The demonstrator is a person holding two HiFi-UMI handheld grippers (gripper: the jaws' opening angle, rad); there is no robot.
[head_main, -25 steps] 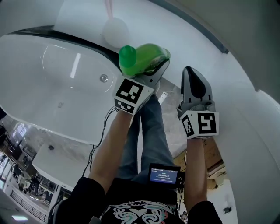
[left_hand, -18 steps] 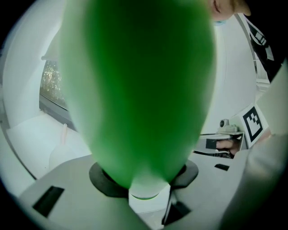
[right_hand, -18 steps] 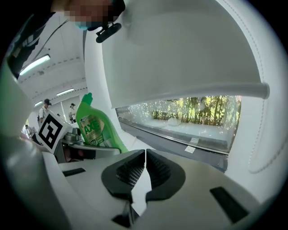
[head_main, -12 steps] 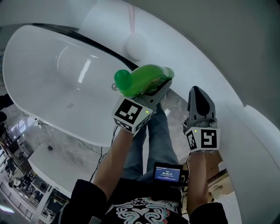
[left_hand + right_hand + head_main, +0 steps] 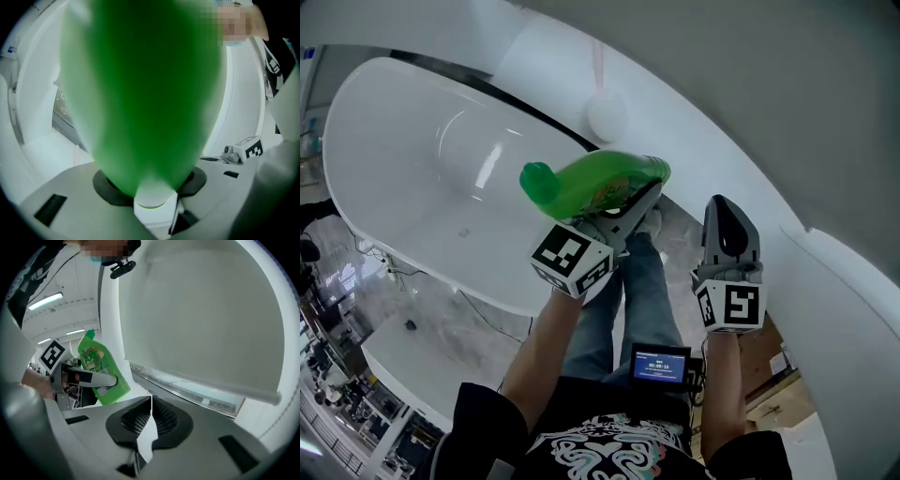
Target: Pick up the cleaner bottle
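Observation:
The green cleaner bottle (image 5: 591, 183) hangs in the air, lying nearly level with its cap toward the left, over the rim of a white bathtub (image 5: 412, 187). My left gripper (image 5: 637, 195) is shut on the bottle's body, which fills the left gripper view (image 5: 150, 93). In the right gripper view the bottle (image 5: 101, 371) shows its label, with a left finger (image 5: 93, 379) across it. My right gripper (image 5: 724, 204) hovers to the bottle's right, shut and holding nothing (image 5: 151, 401).
A round white object on a pink stem (image 5: 607, 114) rests at the tub's far edge. A curved white wall (image 5: 825, 169) runs along the right. The person's legs and a small screen (image 5: 659, 366) are below the grippers.
Both grippers have risen. The bottle has gone up with the left gripper and now lies flatter, its cap swung further left.

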